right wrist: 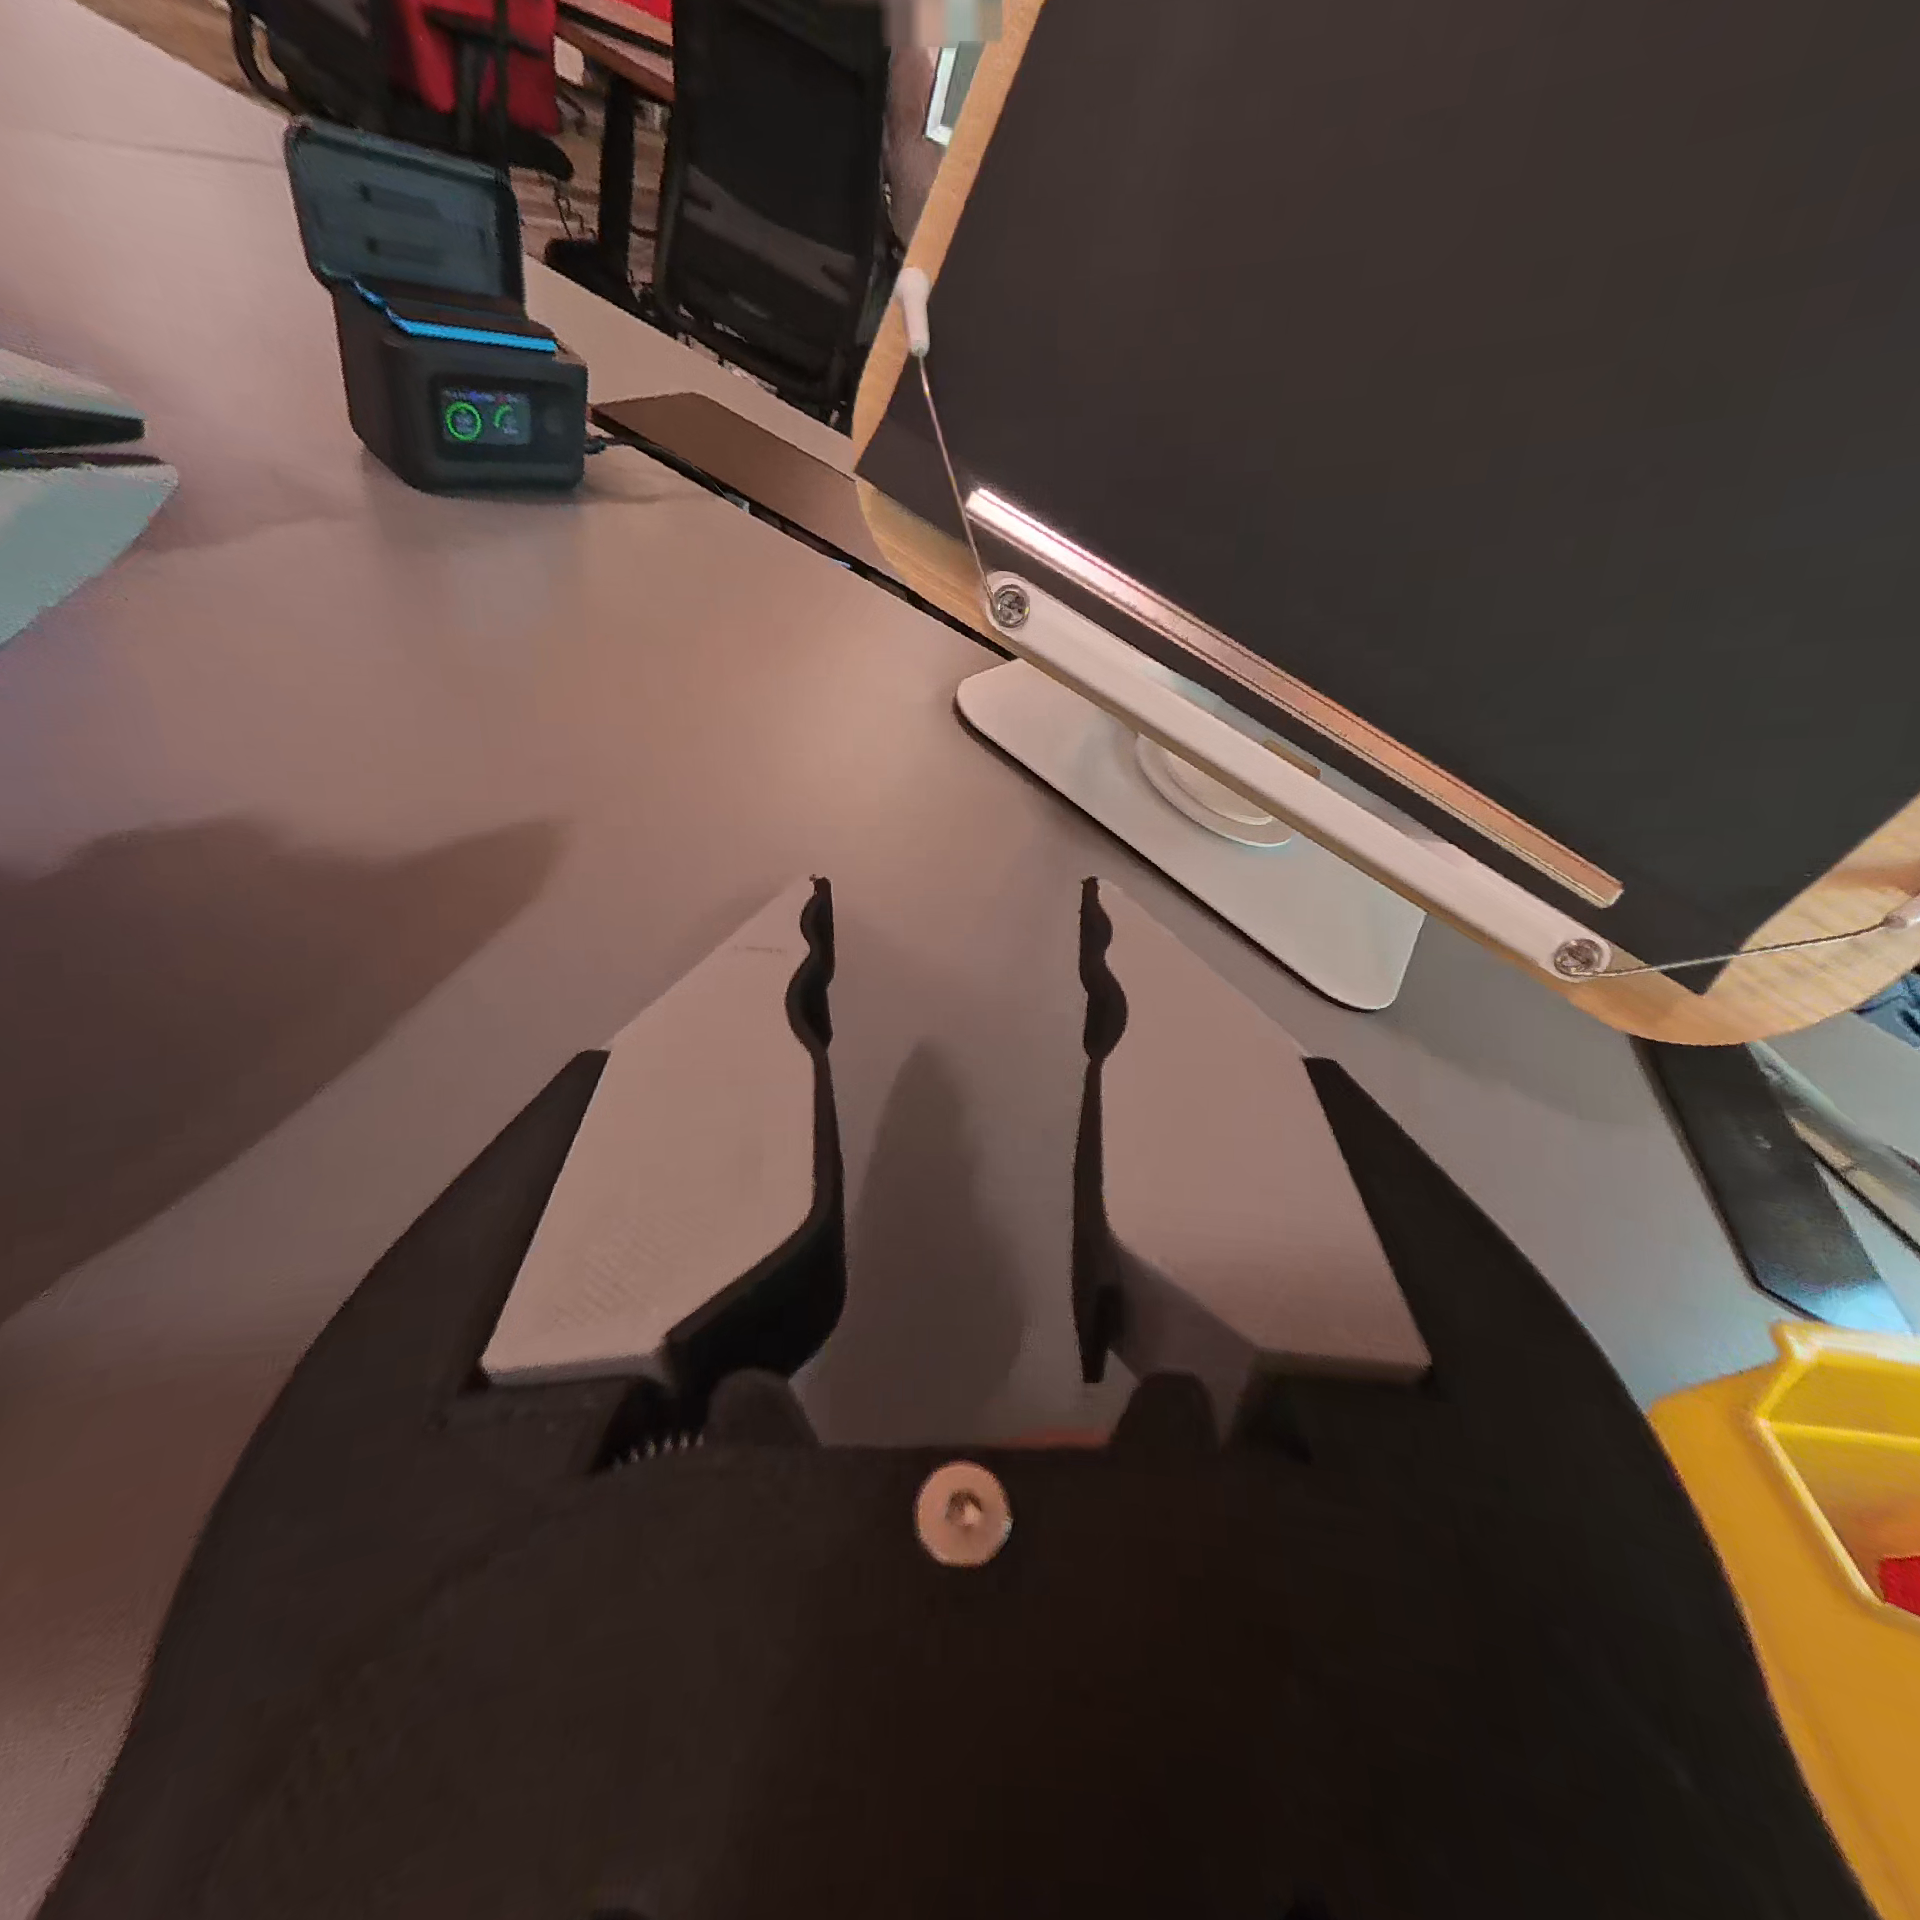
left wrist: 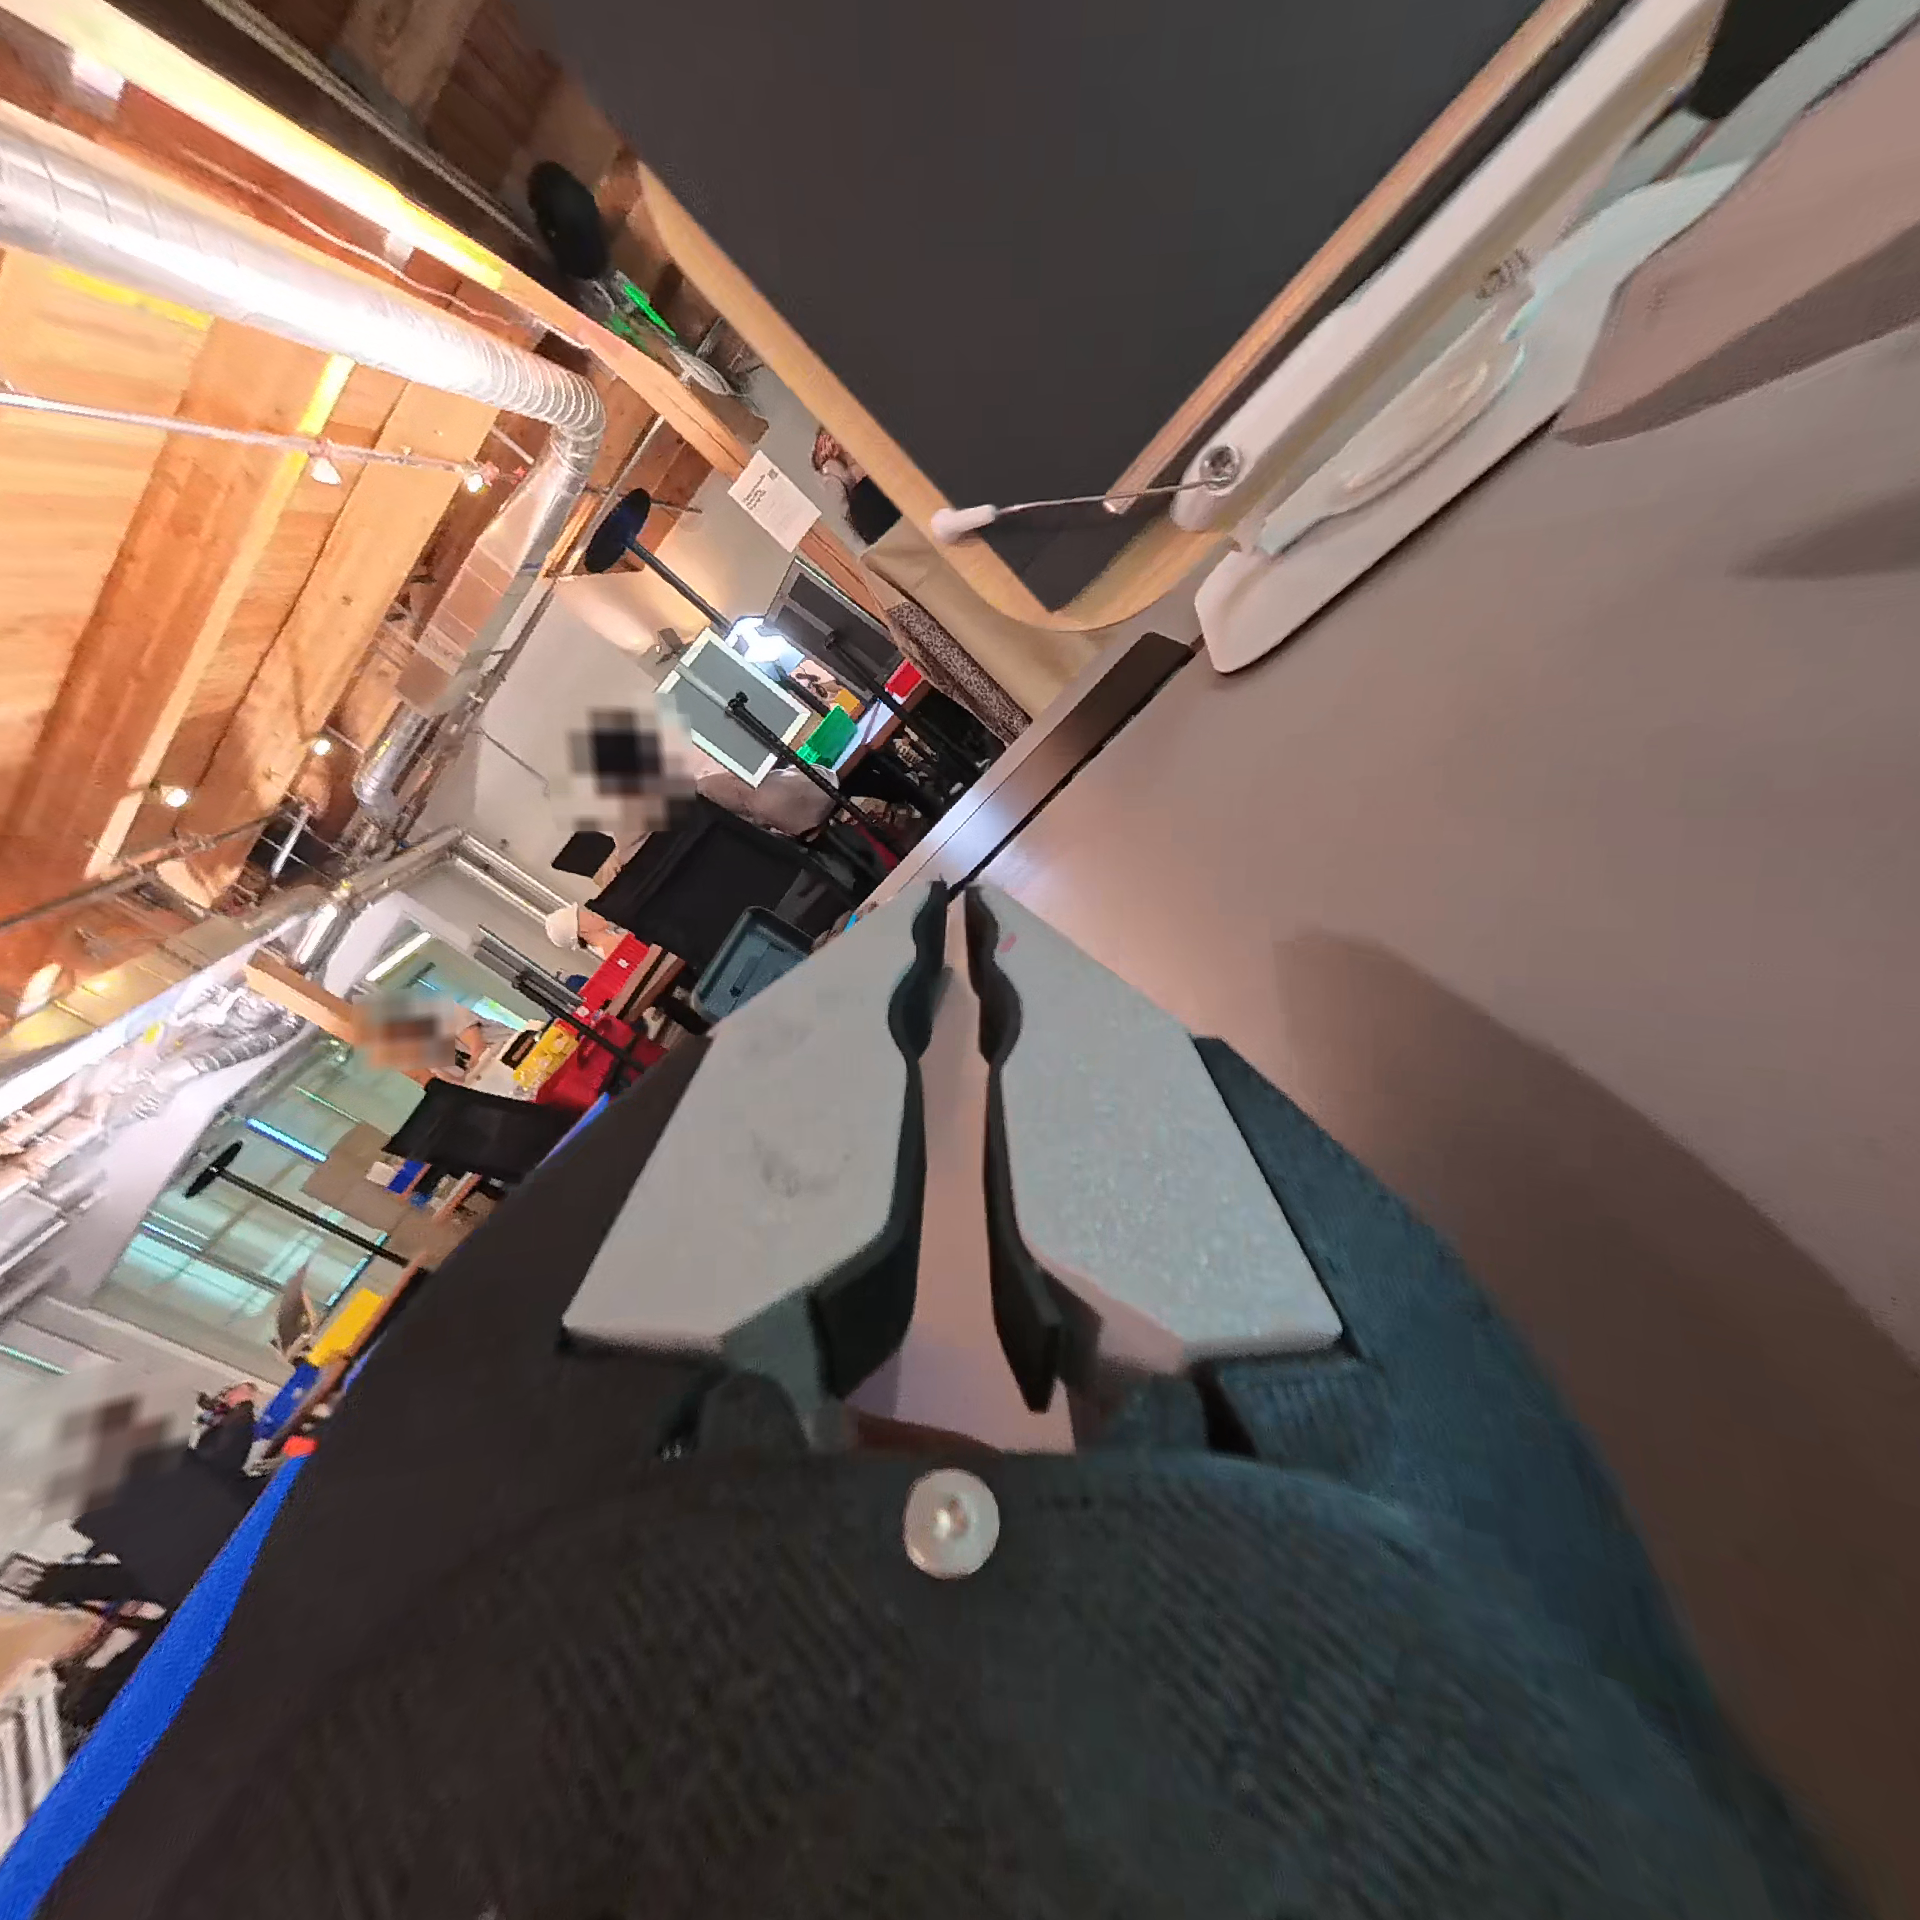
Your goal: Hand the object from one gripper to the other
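Observation:
No object to hand over shows between either pair of fingers. My left gripper [left wrist: 954, 896] is tilted hard, its view rolled sideways; its grey fingers with black pads are shut with only a thin slit between them and hold nothing. My right gripper [right wrist: 951, 888] hovers low over the brownish-grey table [right wrist: 520, 675], open and empty, with a clear gap between its fingers. At the right edge of the right wrist view a yellow bin [right wrist: 1808, 1538] holds something red [right wrist: 1896, 1584], only partly in frame. Neither gripper shows in the other's view.
A dark board with a wooden edge [right wrist: 1455, 312] stands on a white stand [right wrist: 1195, 810] just beyond my right gripper; it also shows in the left wrist view [left wrist: 935, 260]. A small black case with a lit screen [right wrist: 457, 384] sits at the table's far left. Chairs and people stand behind.

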`<act>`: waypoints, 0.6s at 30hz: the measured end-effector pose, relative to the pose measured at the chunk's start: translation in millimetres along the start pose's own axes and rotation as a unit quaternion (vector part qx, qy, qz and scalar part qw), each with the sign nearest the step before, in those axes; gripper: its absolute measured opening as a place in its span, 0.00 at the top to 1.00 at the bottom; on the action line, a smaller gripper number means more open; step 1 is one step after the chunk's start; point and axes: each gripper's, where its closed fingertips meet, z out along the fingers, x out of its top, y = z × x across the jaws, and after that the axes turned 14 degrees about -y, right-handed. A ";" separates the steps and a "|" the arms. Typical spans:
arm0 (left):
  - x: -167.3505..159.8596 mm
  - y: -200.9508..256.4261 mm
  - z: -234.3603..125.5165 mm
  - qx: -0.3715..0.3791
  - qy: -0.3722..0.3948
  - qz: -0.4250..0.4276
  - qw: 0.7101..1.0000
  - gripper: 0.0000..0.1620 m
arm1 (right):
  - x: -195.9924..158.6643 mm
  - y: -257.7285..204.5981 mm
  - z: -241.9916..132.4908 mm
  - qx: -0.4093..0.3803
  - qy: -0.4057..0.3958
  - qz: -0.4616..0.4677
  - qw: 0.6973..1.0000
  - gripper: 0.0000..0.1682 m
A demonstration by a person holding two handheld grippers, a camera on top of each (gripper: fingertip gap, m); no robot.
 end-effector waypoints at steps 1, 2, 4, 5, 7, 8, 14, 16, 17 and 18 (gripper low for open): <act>0.2 2.5 0.8 -0.001 -0.001 0.008 1.000 1.00 | -0.7 -0.9 1.3 -0.004 -0.004 -0.007 1.000 0.74; 0.0 3.2 1.2 0.001 -0.002 0.013 1.000 1.00 | -1.5 -2.1 2.6 -0.007 -0.009 -0.014 1.000 0.74; 0.0 2.6 1.2 0.003 -0.002 0.012 1.000 1.00 | -2.9 -3.2 4.6 -0.012 -0.016 -0.021 1.000 0.76; 0.6 1.6 0.7 0.004 0.000 0.009 1.000 1.00 | -3.6 -2.3 5.1 -0.014 -0.019 -0.020 1.000 0.76; 0.3 0.2 0.5 0.007 -0.001 0.007 1.000 1.00 | -4.3 0.4 5.2 -0.016 -0.021 -0.012 1.000 0.76; 0.7 0.4 0.4 0.006 0.000 0.007 1.000 1.00 | -4.5 1.5 4.9 -0.016 -0.020 -0.008 1.000 0.78; 3.2 6.3 -0.7 0.005 0.003 0.026 1.000 1.00 | -7.2 8.8 6.4 -0.013 -0.026 0.022 0.999 0.79; 1.7 7.0 1.2 0.003 -0.002 0.026 1.000 1.00 | -8.3 12.1 7.4 -0.012 -0.029 0.034 0.999 0.80; 1.3 6.4 1.6 0.004 -0.003 0.026 1.000 1.00 | -8.5 12.5 7.9 -0.012 -0.030 0.035 0.999 0.80; 1.7 6.5 1.3 0.004 -0.002 0.025 1.000 1.00 | -8.6 11.9 8.3 -0.012 -0.030 0.032 0.999 0.80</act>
